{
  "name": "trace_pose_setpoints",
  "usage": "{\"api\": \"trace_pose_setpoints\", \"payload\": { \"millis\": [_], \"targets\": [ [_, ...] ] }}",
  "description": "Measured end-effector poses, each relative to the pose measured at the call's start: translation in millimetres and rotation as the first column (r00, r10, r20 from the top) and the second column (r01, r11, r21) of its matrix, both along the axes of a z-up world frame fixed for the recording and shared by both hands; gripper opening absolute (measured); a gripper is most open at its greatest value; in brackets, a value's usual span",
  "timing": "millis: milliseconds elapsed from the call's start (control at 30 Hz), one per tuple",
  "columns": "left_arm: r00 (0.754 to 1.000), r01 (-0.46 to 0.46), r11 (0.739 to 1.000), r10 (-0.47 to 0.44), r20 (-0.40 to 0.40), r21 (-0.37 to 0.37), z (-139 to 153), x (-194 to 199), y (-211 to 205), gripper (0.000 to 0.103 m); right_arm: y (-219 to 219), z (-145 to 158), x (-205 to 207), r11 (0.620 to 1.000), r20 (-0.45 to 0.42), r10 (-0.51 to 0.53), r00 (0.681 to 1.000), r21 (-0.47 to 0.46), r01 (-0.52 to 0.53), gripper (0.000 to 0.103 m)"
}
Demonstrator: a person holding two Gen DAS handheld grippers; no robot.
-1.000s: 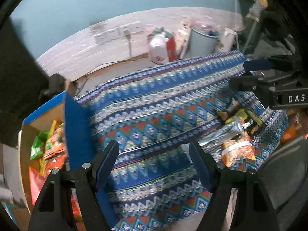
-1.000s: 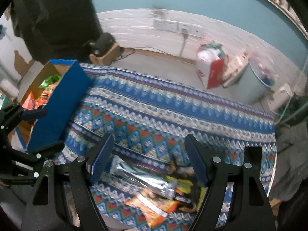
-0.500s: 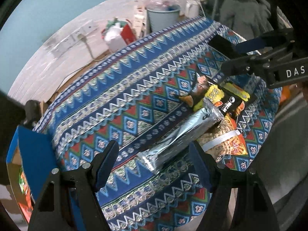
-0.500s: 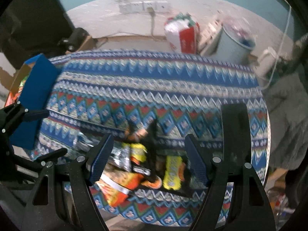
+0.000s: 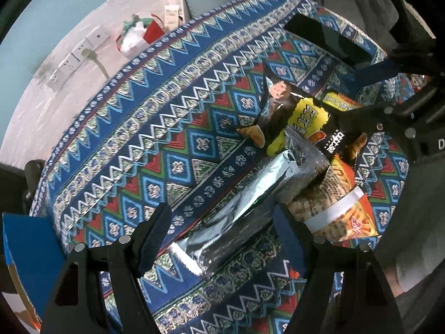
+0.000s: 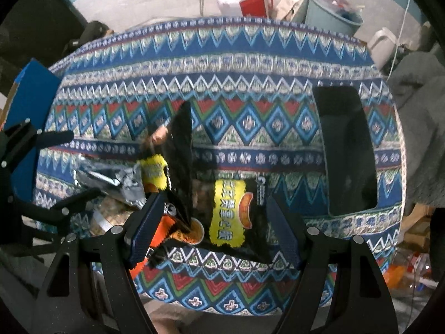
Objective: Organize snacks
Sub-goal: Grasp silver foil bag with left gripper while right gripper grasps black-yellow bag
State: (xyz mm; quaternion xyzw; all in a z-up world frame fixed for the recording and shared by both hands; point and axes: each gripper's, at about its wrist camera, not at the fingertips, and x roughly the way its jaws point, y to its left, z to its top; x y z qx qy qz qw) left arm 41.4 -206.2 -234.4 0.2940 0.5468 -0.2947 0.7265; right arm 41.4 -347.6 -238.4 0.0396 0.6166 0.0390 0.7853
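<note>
Where its jaws gape, black-yellow snack bag (image 6: 235,217), writing blurred, silver packet (image 5: 244,208)

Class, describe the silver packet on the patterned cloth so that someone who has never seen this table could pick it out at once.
Start at the blue, red and white patterned tablecloth and find the heap of snack packets near its front edge. The silver packet is the long foil one at the heap's left end, lying between the fingers of the left tool. Unlike the yellow-and-black packets and the orange fries packet beside it, it is plain and unprinted.
</note>
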Motion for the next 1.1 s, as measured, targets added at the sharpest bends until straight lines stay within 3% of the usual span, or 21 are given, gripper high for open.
{"api": "trace_pose_setpoints", "payload": {
  "millis": [200,400,533,600,700,933,1100],
  "targets": [
    [1.0,-0.003,1.0,0.002,-0.01,-0.015,-7,7,-3,0.08,-2,-15,-1,1.0,-0.055,-0.006,0.998,0.011,0.007,0.076],
    [0.999,-0.033,0.998,0.034,-0.017,0.052,-27,15,2,0.079,-6,-33,1,1.0,-0.106,-0.025,0.994,0.001,0.025,0.077],
    [0.994,-0.086,0.996,0.087,-0.066,0.016,-31,22,10,0.062,-5,-44,3,0.999,-0.124,-0.026,0.992,-0.029,0.023,0.078],
    [0.992,-0.096,0.995,0.096,-0.078,0.007,-29,23,12,0.044,-6,-49,4,0.999,-0.133,-0.034,0.991,-0.024,0.031,0.078],
    [0.994,-0.093,0.995,0.094,-0.059,0.016,-27,21,13,0.031,-7,-55,5,0.999,-0.139,-0.047,0.989,-0.008,0.046,0.078],
    [0.984,-0.174,0.984,0.175,-0.037,0.039,-24,27,28,0.03,-9,-61,14,0.999,-0.113,-0.037,0.993,-0.026,0.034,0.077],
    [0.972,-0.233,0.972,0.233,-0.03,0.007,-13,38,48,0.03,7,-44,18,0.998,-0.06,0.012,0.998,-0.058,-0.016,0.056]
  ]
}}
